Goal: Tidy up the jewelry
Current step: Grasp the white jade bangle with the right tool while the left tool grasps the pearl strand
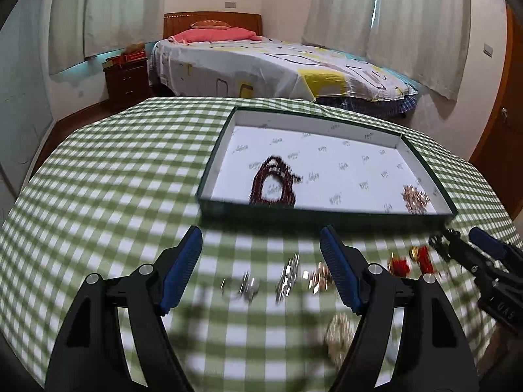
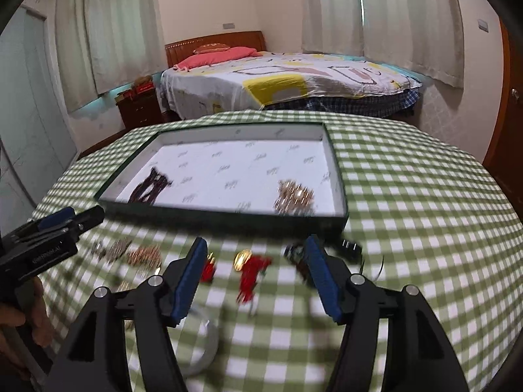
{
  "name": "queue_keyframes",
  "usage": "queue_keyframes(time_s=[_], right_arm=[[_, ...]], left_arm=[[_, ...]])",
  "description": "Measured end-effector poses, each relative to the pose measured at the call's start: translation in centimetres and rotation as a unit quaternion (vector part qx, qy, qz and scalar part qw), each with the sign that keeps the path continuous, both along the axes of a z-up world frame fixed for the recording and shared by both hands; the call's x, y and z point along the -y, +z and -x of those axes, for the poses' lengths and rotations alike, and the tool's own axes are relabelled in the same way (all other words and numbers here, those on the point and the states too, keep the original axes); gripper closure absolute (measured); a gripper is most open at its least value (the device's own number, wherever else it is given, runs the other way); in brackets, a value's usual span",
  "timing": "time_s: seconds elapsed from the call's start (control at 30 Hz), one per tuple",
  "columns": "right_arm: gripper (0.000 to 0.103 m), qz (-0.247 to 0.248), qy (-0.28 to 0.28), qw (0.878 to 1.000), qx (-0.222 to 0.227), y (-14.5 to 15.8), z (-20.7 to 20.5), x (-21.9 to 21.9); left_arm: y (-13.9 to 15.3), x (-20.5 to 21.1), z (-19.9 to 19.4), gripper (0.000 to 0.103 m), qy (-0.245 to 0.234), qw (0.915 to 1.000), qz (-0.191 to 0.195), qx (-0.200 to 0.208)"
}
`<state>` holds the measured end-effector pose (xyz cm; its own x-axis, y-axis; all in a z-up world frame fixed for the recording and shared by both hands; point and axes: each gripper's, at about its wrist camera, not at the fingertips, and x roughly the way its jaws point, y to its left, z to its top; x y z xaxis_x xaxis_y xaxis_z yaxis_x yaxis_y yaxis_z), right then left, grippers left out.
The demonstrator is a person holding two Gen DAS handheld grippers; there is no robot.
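A shallow green-edged tray (image 1: 327,214) (image 2: 228,219) with a white printed liner holds a dark red bead necklace (image 1: 273,181) (image 2: 148,186) and a gold chain pile (image 1: 415,197) (image 2: 294,196). Loose silver pieces (image 1: 287,276) and a gold piece (image 1: 318,279) lie blurred on the checked cloth between the fingers of my open, empty left gripper (image 1: 261,245). Red tasselled earrings (image 2: 251,271) (image 1: 412,261) lie between the fingers of my open, empty right gripper (image 2: 256,251). A dark piece (image 2: 294,253) lies beside its right finger.
The green-and-white checked table (image 1: 114,179) (image 2: 408,196) fills the foreground. A bed (image 1: 261,62), a nightstand (image 1: 126,78) and curtains stand behind it. A silver bangle (image 2: 206,343) lies under the right gripper. The other gripper shows at each view's edge (image 1: 483,258) (image 2: 52,232).
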<state>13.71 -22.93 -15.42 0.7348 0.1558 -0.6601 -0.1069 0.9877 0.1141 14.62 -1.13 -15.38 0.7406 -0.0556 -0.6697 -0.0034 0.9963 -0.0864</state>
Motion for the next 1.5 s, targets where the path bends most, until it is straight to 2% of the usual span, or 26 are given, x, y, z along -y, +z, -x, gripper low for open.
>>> queue_keyframes(time_s=[0.4,0.8,0.93,0.97,1.0,1.27,1.5], right_arm=[[0.032,0.011,0.038,0.999,-0.019,-2.4,3.7,-3.2],[0.025,0.037,0.062,0.996,-0.055,-4.6,3.7,-5.7],[0.026,0.049,0.065,0.995,-0.05,-4.7,3.9,-6.1],[0.028,0.051,0.064,0.995,-0.049,-4.7,4.0,-6.1],[0.034,0.054,0.066,0.995,-0.047,-4.6,4.1,-6.1],[0.034,0.048,0.062,0.996,-0.047,-4.5,4.4,-5.1],[0.034,0.04,0.032,0.998,-0.042,-3.9,4.5,-2.4]], left_arm=[[-1.2,-2.3,6.5,0.03,0.024,0.9996,-0.009,-0.012],[-1.7,-3.0,7.4,0.03,0.034,0.9992,-0.007,-0.02],[-2.1,-2.7,7.3,0.03,0.029,0.9992,-0.007,-0.026],[-2.2,-2.5,7.3,0.03,0.028,0.9992,-0.008,-0.028],[-2.2,-2.4,7.3,0.03,0.026,0.9992,-0.009,-0.029],[-2.6,-1.2,7.4,0.03,0.009,0.9992,-0.009,-0.037],[-2.8,0.7,7.4,0.03,-0.018,0.9989,-0.009,-0.042]])
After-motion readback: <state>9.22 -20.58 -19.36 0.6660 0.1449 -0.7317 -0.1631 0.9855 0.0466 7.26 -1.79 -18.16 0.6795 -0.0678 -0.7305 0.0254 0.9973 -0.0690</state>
